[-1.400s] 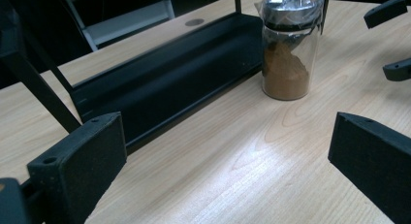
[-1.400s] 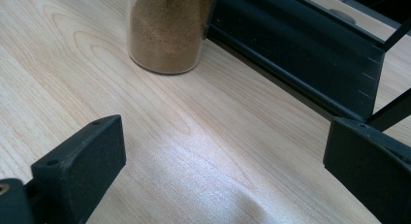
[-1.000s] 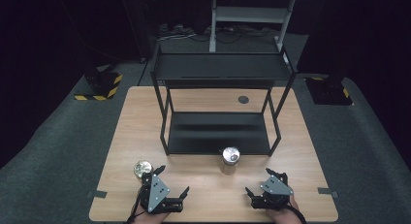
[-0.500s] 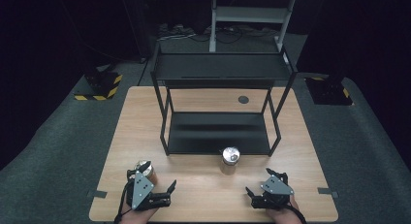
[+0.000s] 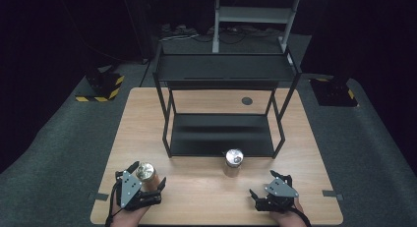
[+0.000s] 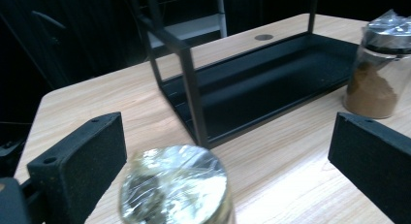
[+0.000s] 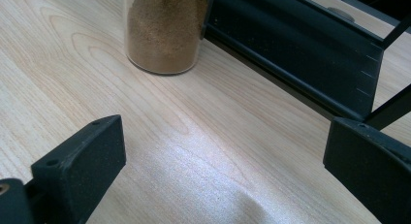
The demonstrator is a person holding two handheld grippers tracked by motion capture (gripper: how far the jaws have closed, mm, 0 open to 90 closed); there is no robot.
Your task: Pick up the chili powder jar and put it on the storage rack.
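From the high view the left claw (image 5: 146, 184) has slid over so the foil-topped jar (image 5: 145, 171) now sits between its spread jaws, the left gripper view shows the jar (image 6: 174, 187) unpinched, and the right claw (image 7: 223, 170) idles open near the spice jar (image 7: 165, 30) on the bench (image 5: 206, 197), so a grab looks next.

A pale wooden tabletop (image 5: 206, 197) stands on grey carpet (image 5: 64, 153); the dark room behind holds a grey metal stand (image 5: 255, 13) and loose cables (image 5: 182, 35).
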